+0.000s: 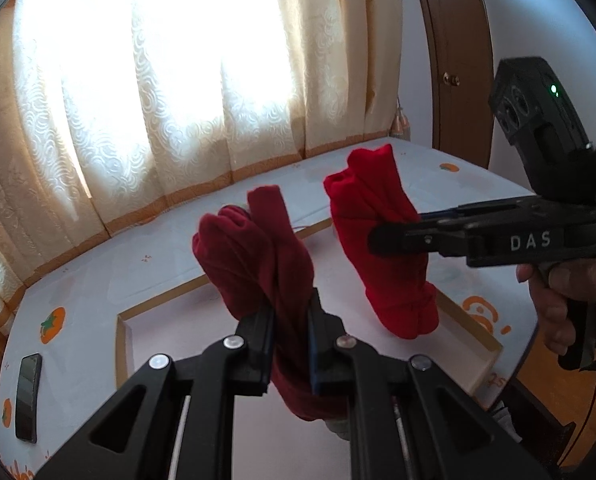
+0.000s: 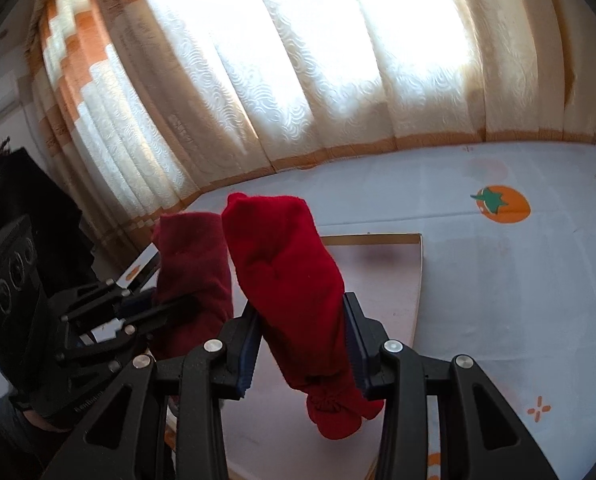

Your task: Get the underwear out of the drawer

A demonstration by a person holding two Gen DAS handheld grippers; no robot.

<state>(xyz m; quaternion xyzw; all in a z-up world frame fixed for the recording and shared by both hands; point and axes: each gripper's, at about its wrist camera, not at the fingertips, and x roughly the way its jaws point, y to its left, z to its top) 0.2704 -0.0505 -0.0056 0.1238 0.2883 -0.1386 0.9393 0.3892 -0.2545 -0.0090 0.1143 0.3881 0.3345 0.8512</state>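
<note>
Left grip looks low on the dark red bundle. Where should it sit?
Mid-roll, from below, as the bright red bundle sits in the right gripper. The left gripper pinches the dark red bundle near its lower end, leaving most unsupported above.

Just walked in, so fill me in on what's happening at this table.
A person holds a hand-held gripper in each hand, each clamped on a rolled piece of underwear. The left hand-held gripper grips the dark red bundle; the right hand-held gripper grips the bright red bundle. Both bundles are lifted above the shallow open drawer on the tablecloth. A phone lies beside the drawer.
</note>
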